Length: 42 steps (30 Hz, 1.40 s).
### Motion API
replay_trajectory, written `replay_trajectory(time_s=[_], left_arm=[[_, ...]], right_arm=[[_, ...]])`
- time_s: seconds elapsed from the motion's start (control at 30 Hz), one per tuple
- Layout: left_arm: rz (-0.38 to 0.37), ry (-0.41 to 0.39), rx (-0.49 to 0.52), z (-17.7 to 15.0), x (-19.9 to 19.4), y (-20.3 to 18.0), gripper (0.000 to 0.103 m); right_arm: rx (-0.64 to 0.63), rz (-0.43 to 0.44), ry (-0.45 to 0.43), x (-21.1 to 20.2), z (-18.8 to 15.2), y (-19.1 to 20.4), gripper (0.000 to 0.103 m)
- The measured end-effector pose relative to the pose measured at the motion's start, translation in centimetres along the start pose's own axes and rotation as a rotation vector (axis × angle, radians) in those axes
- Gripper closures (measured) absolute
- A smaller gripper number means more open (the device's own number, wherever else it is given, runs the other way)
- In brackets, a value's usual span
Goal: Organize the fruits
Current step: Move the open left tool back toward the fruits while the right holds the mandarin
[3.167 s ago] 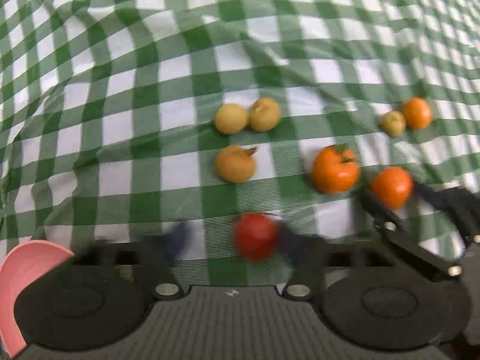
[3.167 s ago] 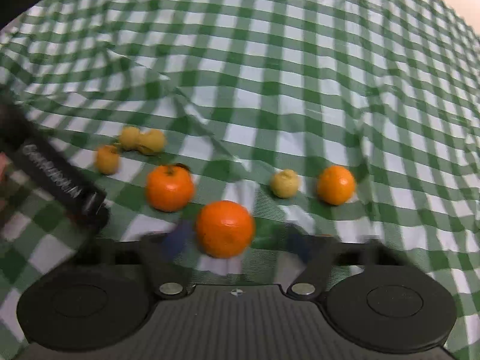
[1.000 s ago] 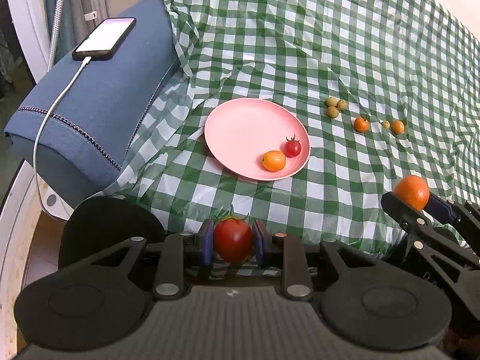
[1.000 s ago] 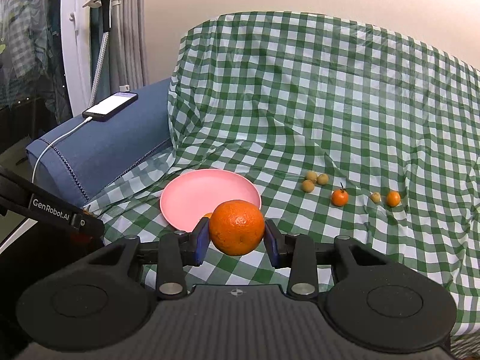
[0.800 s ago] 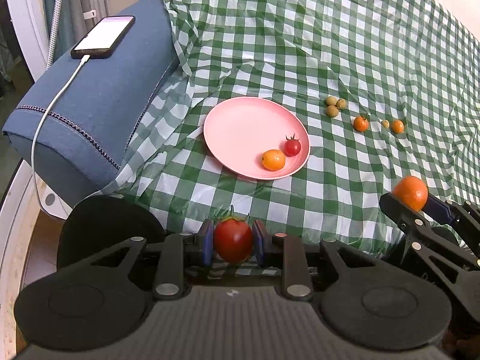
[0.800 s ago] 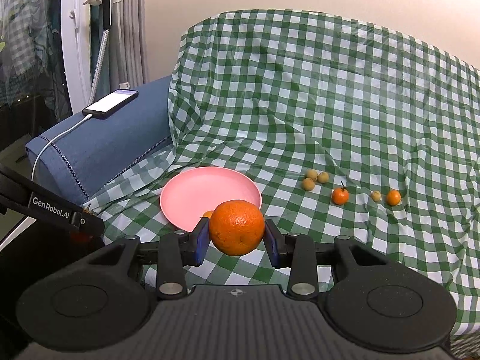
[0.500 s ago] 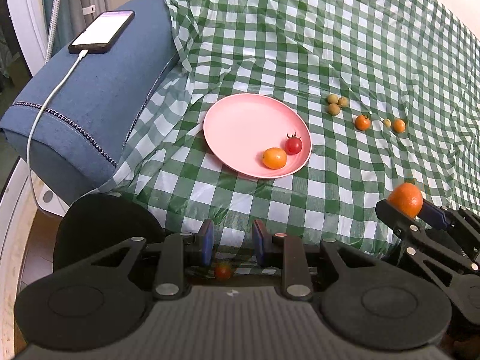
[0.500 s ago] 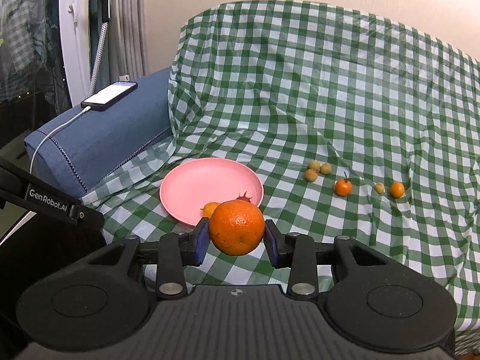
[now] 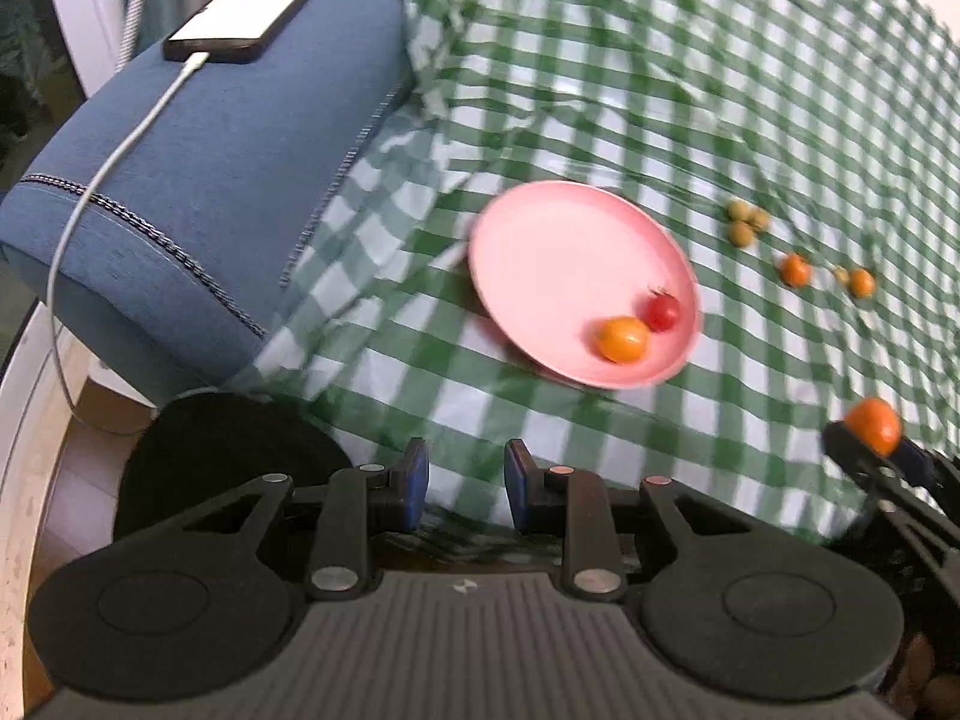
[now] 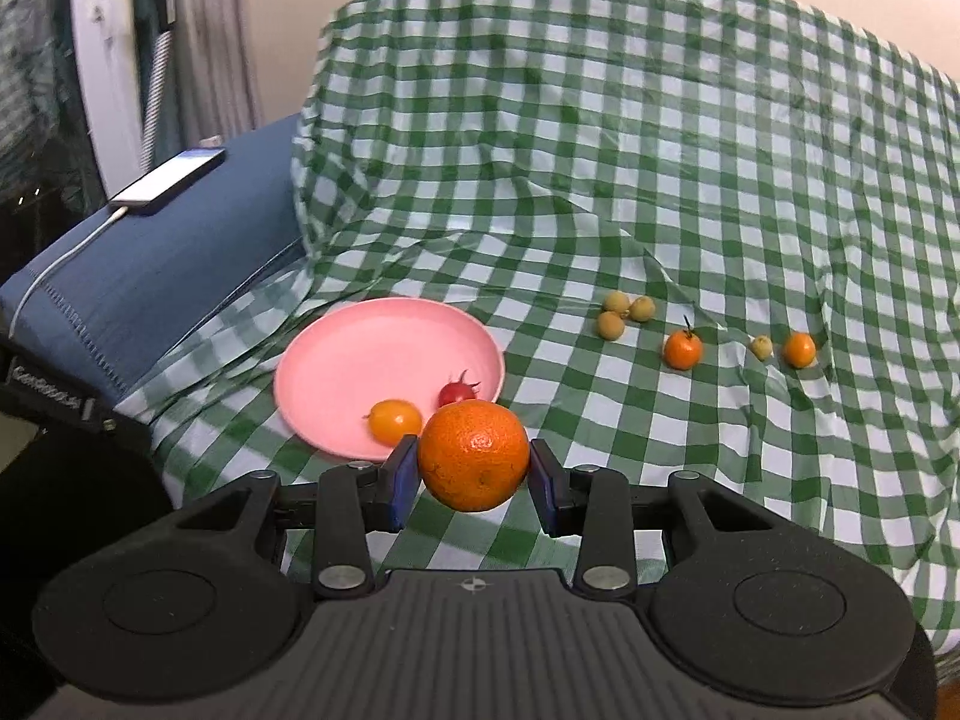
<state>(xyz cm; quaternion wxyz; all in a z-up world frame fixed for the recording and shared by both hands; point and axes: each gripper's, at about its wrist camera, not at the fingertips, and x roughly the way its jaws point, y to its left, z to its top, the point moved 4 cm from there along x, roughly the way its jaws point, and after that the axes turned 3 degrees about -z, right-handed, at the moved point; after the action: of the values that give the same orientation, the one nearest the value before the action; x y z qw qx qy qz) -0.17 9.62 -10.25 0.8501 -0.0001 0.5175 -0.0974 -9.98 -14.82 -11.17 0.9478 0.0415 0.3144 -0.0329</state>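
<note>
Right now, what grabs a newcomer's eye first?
The big orange clamped in the right hand-held gripper, just in front of the pink plate. That plate already holds a yellow-orange fruit and a red tomato. The left hand-held gripper holds nothing.

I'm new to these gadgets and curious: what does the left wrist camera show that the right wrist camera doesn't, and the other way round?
Only the left wrist view shows the left gripper, its jaws empty, and the floor below the cloth's edge. Only the right wrist view shows the wall and the orange up close, clamped in the right gripper. Both show the pink plate with a red tomato and an orange-yellow fruit, loose fruit on the checked cloth, and the phone.
</note>
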Motion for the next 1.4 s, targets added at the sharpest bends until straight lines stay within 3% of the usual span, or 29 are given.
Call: replay_trajectory(time_s=[0.1, 0.27, 0.4, 0.47, 0.53, 0.8, 1.1, 1.27, 1.4], left_arm=[[0.022, 0.018, -0.026, 1.1, 1.1, 0.8, 0.072], [0.044, 0.035, -0.036, 2.8, 3.2, 1.1, 0.043], [0.074, 0.044, -0.031, 4.2, 4.6, 1.0, 0.037], [0.076, 0.038, -0.035, 4.7, 4.6, 1.1, 0.024], [0.088, 0.017, -0.036, 5.0, 4.2, 1.2, 0.019], [0.094, -0.035, -0.063, 3.4, -0.4, 2.4, 0.017], [0.091, -0.103, -0.086, -1.7, -7.0, 5.0, 0.016], [0.076, -0.109, -0.055, -3.5, -8.1, 5.3, 0.016], [0.046, -0.116, -0.028, -2.5, -7.7, 4.5, 0.016]], right_arm=[[0.015, -0.016, 0.011, 1.3, 0.0, -1.0, 0.063], [0.033, -0.025, 0.042, 3.3, -0.3, -2.3, 0.063], [0.05, -0.017, 0.072, 5.1, 0.0, -3.0, 0.063], [0.05, -0.008, 0.064, 5.4, 0.5, -2.9, 0.063], [0.048, 0.0, 0.052, 5.5, 1.0, -2.7, 0.063], [0.05, 0.032, -0.017, 1.7, 2.0, -1.1, 0.063], [0.051, 0.042, -0.089, -4.4, 2.1, 0.5, 0.063], [0.038, 0.041, -0.111, -6.5, 1.8, 1.7, 0.063], [0.029, 0.026, -0.124, -6.9, 2.1, 1.8, 0.063]])
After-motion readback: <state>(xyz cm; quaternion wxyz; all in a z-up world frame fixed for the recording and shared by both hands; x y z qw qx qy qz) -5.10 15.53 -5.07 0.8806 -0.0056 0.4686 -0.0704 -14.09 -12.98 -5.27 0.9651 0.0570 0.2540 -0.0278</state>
